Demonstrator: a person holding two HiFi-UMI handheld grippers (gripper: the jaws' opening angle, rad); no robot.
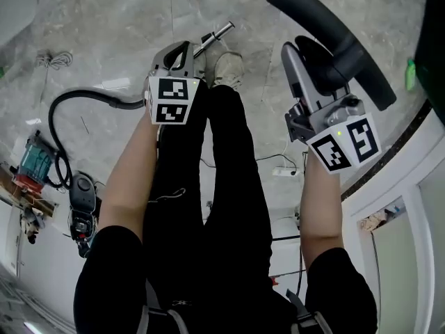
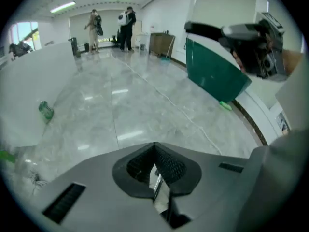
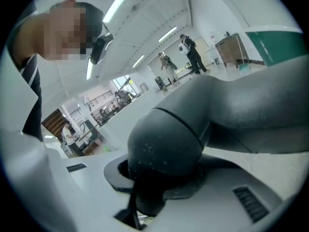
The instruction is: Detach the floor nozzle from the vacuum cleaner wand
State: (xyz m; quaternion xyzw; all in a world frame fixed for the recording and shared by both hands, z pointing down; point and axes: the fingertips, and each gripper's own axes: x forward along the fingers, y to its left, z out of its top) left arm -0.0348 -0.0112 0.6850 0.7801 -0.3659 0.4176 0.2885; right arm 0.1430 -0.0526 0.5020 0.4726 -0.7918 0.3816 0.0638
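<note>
head view: at the upper right the right claw (image 1: 306,60) pinches the neck of a long dark bar, seemingly the floor nozzle (image 1: 334,37), held clear of the floor (image 1: 104,19). the chrome wand (image 1: 217,35) shows just beyond the left claw (image 1: 179,53), by the shoe (image 1: 228,68), apart from the nozzle.
left gripper view: the left claw (image 2: 157,178) is pressed together on nothing.
right gripper view: the right claw (image 3: 161,197) squeezes the nozzle's rounded neck (image 3: 169,144). it looks like stiff, light, smooth plastic. the neck is the sound hold, though it may swivel or slip.
</note>
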